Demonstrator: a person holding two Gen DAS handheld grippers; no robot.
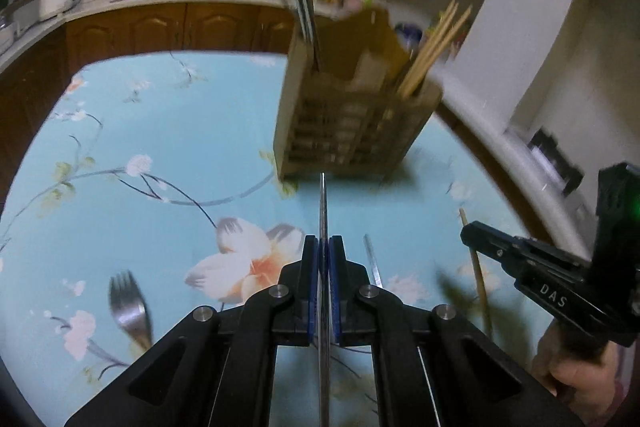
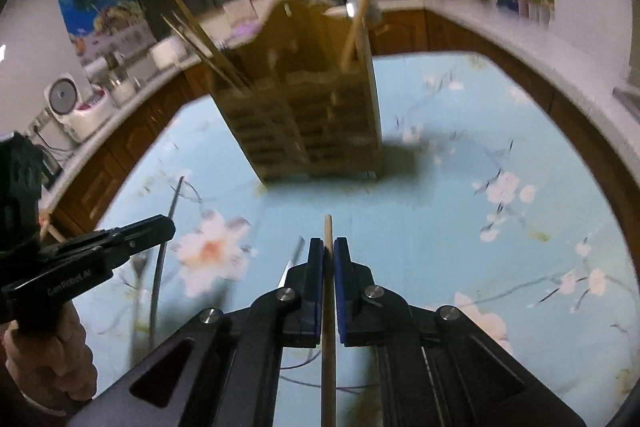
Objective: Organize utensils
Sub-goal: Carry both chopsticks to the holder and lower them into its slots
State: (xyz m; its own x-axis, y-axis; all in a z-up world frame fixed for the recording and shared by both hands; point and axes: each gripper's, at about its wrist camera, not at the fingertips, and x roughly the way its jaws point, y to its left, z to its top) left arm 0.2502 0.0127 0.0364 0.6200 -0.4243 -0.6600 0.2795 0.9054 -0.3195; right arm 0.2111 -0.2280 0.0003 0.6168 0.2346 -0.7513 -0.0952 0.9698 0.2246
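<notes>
Blue pads of the left gripper (image 1: 325,247) are pinching a thin metal utensil (image 1: 323,203) edge-on; whether knife or flat handle, I cannot tell. The right gripper (image 2: 328,247) is likewise clamping a wooden chopstick (image 2: 328,227), its tip projecting just past the pads. Both are pointing at the wooden holder (image 1: 352,123) standing further along the floral tablecloth (image 1: 160,131), chopsticks (image 1: 432,47) already leaning in one compartment. A fork (image 1: 130,307) and a loose metal piece (image 1: 372,263) are lying near the grippers, unsorted. Risk: both grips being narrow, either item may be pivoting and striking the holder's rim, tipping it.
</notes>
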